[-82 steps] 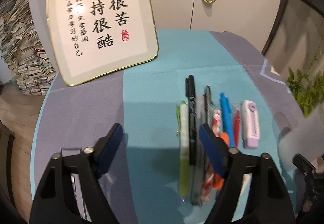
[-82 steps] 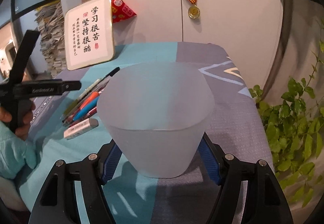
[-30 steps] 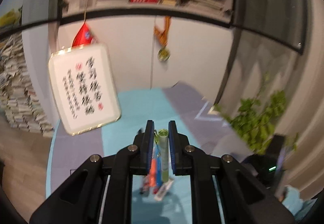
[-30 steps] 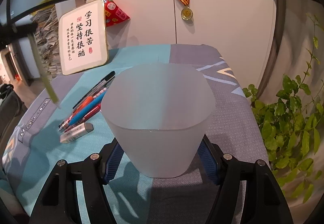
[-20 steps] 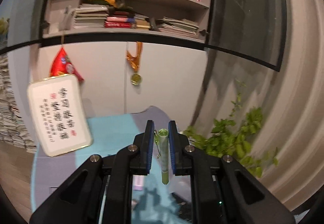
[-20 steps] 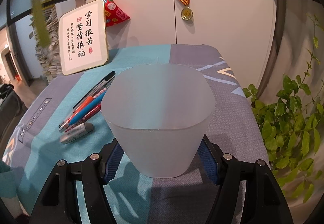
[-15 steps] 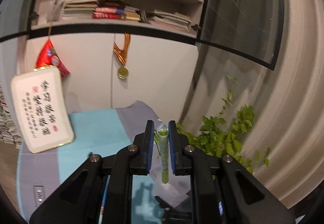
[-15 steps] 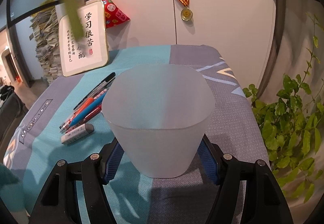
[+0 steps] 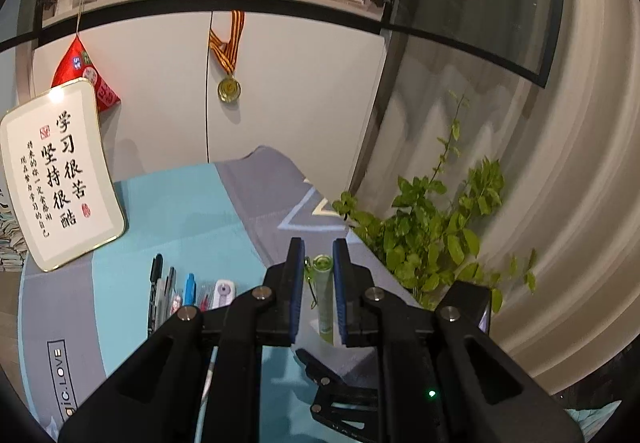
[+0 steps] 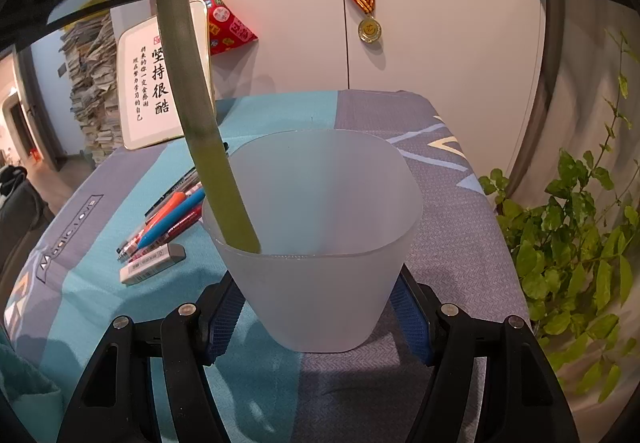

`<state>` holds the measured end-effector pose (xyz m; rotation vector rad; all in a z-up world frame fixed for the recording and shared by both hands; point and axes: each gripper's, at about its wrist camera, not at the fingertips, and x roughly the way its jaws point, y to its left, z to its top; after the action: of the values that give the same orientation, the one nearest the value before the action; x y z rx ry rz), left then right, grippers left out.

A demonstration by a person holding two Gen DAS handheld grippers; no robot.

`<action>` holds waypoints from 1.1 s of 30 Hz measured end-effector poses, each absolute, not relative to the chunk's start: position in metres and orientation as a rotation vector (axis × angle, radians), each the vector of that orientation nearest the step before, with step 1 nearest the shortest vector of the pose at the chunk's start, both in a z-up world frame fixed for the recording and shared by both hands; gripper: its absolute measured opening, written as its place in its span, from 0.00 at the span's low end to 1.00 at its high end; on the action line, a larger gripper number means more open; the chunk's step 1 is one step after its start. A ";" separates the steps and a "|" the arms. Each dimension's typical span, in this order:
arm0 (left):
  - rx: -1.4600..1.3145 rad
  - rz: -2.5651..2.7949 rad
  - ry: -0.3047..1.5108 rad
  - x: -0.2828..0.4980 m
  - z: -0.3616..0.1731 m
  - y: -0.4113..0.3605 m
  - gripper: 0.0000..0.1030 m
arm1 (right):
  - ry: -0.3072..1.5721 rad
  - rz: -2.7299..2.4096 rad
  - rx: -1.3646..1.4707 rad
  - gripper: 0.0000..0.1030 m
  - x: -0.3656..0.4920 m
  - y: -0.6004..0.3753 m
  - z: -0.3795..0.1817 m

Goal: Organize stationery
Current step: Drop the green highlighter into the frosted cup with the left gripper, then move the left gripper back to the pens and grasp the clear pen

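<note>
The left gripper (image 9: 314, 275) clamps a green pen (image 9: 323, 295); the right gripper (image 10: 318, 307) holds the frosted cup (image 10: 320, 239), pen tip entering at 9 o'clock.

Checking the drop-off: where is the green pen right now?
The green pen is clamped in the left gripper, its lower end inside the frosted cup's left rim, which the right gripper holds.

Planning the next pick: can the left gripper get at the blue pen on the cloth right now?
Probably not yet: the left gripper is shut on the green pen. The blue pen lies uncovered among the other pens.
</note>
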<state>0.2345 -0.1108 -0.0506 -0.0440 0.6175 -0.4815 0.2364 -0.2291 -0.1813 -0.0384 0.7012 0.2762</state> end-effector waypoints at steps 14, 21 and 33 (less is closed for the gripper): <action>-0.001 -0.463 0.677 0.236 -0.068 -0.113 0.12 | 0.701 0.270 -0.043 0.68 0.236 -0.230 -0.181; -0.013 -0.421 0.620 0.228 -0.055 -0.093 0.41 | 0.702 0.269 -0.044 0.68 0.236 -0.229 -0.180; -0.055 -0.150 0.686 0.244 -0.097 0.007 0.41 | 0.699 0.266 -0.045 0.68 0.236 -0.229 -0.180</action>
<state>0.2436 0.0069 -0.0968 -0.0550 0.6862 -0.1501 0.2360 -0.2290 -0.1796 -0.0453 0.6990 0.2663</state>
